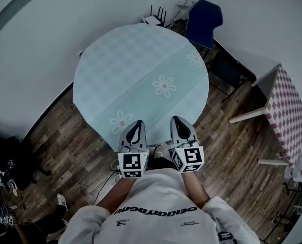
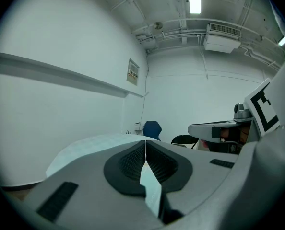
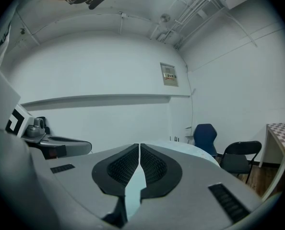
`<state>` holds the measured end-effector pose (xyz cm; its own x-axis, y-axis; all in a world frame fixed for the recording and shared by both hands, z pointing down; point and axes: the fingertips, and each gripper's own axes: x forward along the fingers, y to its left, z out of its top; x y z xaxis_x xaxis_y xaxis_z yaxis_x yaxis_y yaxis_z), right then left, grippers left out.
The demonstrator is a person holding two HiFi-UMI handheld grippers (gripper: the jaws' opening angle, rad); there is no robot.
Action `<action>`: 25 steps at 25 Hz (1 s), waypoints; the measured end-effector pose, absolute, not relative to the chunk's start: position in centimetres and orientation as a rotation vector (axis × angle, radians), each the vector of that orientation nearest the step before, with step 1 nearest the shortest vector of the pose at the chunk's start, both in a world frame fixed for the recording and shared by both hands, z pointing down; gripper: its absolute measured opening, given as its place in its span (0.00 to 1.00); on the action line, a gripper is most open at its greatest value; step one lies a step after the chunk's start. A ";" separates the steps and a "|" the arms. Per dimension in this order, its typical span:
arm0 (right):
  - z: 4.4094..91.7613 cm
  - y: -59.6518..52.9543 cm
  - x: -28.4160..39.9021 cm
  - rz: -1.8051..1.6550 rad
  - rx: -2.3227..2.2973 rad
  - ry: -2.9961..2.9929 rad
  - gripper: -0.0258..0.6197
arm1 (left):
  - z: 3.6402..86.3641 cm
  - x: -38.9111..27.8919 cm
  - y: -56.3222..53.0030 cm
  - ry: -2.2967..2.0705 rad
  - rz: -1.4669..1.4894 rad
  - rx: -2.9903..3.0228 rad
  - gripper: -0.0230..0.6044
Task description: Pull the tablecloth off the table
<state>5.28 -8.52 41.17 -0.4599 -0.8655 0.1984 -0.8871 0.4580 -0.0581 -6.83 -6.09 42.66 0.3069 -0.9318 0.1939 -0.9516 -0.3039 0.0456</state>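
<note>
Wood-plank floor (image 1: 64, 136), white walls. Pale-green daisy-print tablecloth (image 1: 141, 70) covers round table, which is itself hidden. Left claw (image 1: 136, 128) and right claw (image 1: 180, 124) each clamped tight on near hem. Advise: pull level, both sides evenly, so thin hem cannot slip.

white walls (image 1: 39, 60), wood floor (image 1: 232, 156), blue chair (image 1: 204, 20)

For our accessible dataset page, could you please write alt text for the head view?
Seen from above, the left gripper and right gripper clamp the near edge of a round, pale, flower-printed tablecloth. A blue chair stands beyond it on the wooden floor.
</note>
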 end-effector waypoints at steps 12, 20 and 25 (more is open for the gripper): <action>45.8 -19.4 5.6 0.346 1.390 -2.585 0.10 | 46.0 -5.3 -16.4 -1.839 0.310 2.297 0.06; 49.3 -25.9 6.4 0.390 1.359 -2.554 0.10 | 48.6 -6.0 -22.1 -1.890 0.352 2.206 0.06; 51.7 -30.7 5.9 0.401 1.370 -2.528 0.10 | 51.0 -7.2 -25.8 -1.897 0.382 2.164 0.06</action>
